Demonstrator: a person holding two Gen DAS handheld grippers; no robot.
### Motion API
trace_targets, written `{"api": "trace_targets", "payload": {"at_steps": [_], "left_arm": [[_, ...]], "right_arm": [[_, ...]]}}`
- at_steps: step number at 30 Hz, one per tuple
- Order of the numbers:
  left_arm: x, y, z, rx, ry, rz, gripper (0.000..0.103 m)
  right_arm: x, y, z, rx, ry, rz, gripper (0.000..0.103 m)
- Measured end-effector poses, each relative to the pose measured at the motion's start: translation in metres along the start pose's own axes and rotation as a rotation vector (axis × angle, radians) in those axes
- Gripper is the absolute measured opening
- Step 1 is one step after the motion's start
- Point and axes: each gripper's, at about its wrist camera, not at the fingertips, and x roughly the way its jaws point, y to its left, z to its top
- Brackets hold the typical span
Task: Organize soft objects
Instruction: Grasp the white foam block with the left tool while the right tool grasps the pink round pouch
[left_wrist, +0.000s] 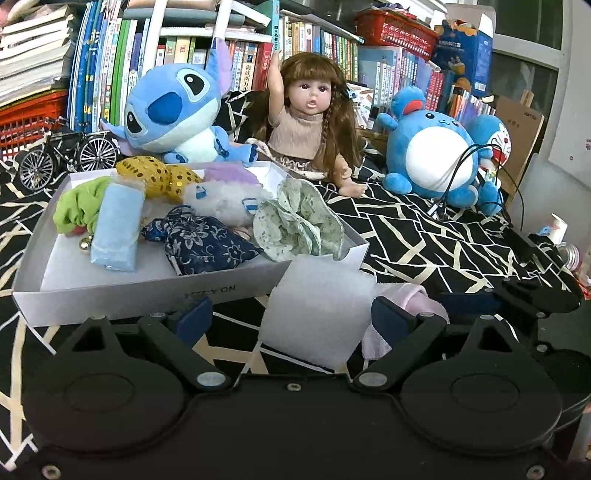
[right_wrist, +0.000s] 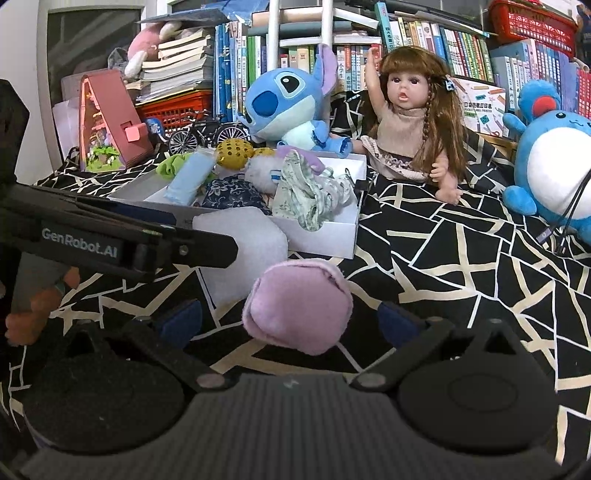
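A white shallow box (left_wrist: 122, 291) (right_wrist: 325, 242) on the black patterned cloth holds several soft items: a green scrunchie (left_wrist: 75, 206), a light blue packet (left_wrist: 116, 227), a navy floral pouch (left_wrist: 205, 243), a gold sequin piece (left_wrist: 159, 177), a white fluffy toy (left_wrist: 221, 201) and a green floral cloth (left_wrist: 299, 225). A white foam pad (left_wrist: 314, 314) (right_wrist: 243, 254) lies in front of the box, between the open fingers of my left gripper (left_wrist: 291, 319). A pink soft cloth (right_wrist: 299, 304) (left_wrist: 402, 306) lies between the open fingers of my right gripper (right_wrist: 291, 319).
Behind the box sit a Stitch plush (left_wrist: 173, 110), a doll (left_wrist: 314, 118) and a blue round plush (left_wrist: 432, 151) with black cables (left_wrist: 461, 177). A model bicycle (left_wrist: 66, 151) stands at left. Bookshelves fill the back. The left gripper's body (right_wrist: 110, 240) crosses the right wrist view.
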Motion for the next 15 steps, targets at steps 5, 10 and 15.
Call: {"api": "trace_targets", "payload": {"at_steps": [5,10,15], "left_arm": [[0.006,-0.003,0.002,-0.016,0.003,-0.018,0.089],[0.012,-0.006,0.004,-0.033,0.016,-0.050,0.072],[0.013,-0.012,0.004,-0.023,0.019,-0.060,0.060]], "right_arm": [[0.000,-0.002,-0.001,0.011,-0.002,-0.005,0.103],[-0.001,-0.004,-0.002,0.019,-0.004,-0.007,0.103],[-0.001,-0.004,-0.003,0.022,-0.005,-0.010,0.103]]}}
